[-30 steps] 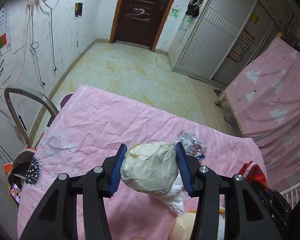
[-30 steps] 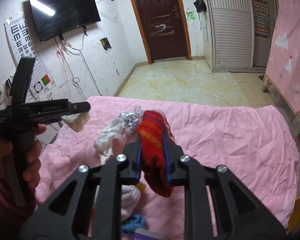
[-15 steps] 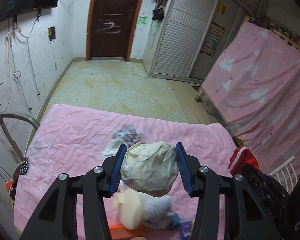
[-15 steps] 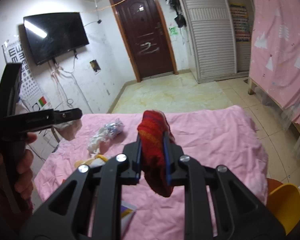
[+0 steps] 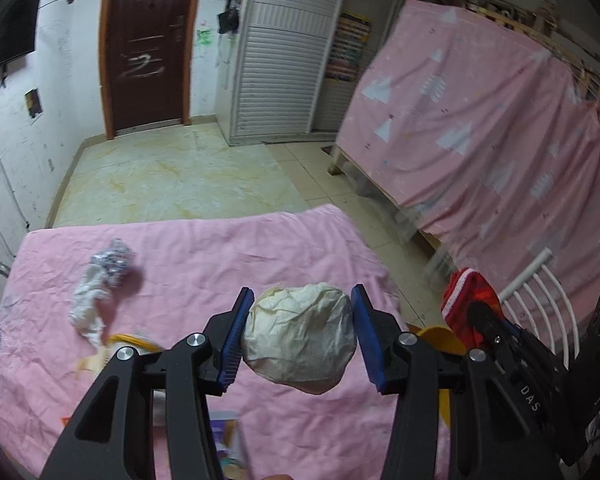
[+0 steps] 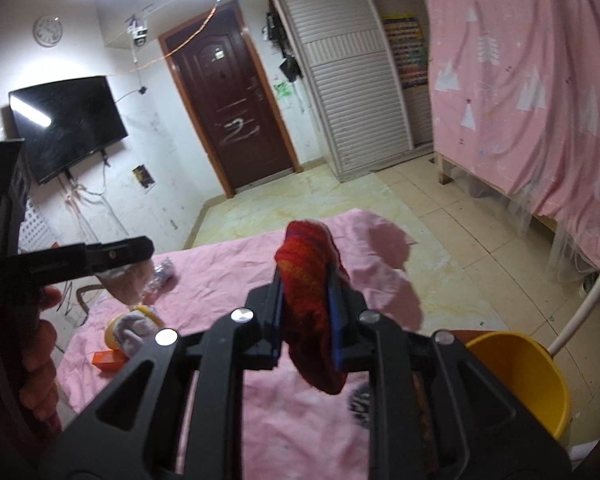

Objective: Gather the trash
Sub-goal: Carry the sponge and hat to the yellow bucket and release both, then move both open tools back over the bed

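Observation:
My left gripper [image 5: 300, 334] is shut on a crumpled beige paper ball [image 5: 300, 338], held above the pink-covered table [image 5: 228, 256]. My right gripper [image 6: 306, 312] is shut on a red knitted sock [image 6: 308, 292], held above the table's right end; that sock also shows in the left wrist view [image 5: 470, 300]. A yellow bin [image 6: 528, 376] stands on the floor to the right of the table, below the right gripper; its rim shows in the left wrist view [image 5: 440, 336]. A silver foil wad [image 5: 114, 262] and a white crumpled tissue [image 5: 86, 310] lie on the table's left part.
A yellow-rimmed object [image 6: 134, 322] and an orange box [image 6: 108, 358] lie at the table's left near edge. A white metal chair back [image 5: 540, 292] stands right of the bin. A pink-draped bed frame [image 5: 480, 132] fills the right side. Tiled floor lies beyond the table.
Both grippers swung to the right with their loads, towards the table's right end. The yellow bin has come into view below the right gripper.

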The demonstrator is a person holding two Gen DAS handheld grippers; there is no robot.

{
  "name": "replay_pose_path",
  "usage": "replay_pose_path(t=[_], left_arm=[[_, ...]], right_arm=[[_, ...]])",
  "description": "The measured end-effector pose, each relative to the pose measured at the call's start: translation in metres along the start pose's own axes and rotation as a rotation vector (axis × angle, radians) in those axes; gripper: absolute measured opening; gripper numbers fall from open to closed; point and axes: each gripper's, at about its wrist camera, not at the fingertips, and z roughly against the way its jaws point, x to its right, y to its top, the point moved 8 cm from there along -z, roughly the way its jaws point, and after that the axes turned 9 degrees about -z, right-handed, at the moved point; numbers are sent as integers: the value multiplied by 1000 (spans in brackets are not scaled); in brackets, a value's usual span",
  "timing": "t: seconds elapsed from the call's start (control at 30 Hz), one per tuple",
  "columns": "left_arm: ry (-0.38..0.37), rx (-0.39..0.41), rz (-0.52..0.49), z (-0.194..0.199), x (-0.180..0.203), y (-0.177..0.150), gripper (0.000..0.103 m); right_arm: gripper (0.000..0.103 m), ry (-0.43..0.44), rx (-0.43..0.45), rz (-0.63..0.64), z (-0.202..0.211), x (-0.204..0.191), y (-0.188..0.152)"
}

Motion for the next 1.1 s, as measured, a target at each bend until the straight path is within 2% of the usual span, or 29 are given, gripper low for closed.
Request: replay_pose_path(t=[0.3,0.47,0.63,0.7,0.77,0.87,1.0,1.1], left_arm=[[-100,-43,-114,-31,107,-7,40],[-124,-66,-178,-49,149,-13,40],[-150,-100,-224,-64,186,-24,40],[-163,-110,-248,-67,200,-28,40],[-176,-121,-273,-70,213,-32,40],[-203,-137,-312,-75,232,-37,42],[-223,-134,-350,-76,250,-41,56],[-202,-114,-381,-73,253,-43,56]], right_arm=[[17,-106,18,-102,28,90,-10],[18,-144,3,-150,32,127,-19],[27,-173,2,-176,38,155,-20],[45,-179,6,-200,41,163,-21],[53,-183,13,-234,44,175,-22],[53,-196,27,-265,49,188,-24],[53,-207,46,-285,56,196,-23],[53,-212,53,-292,59,197,-23]])
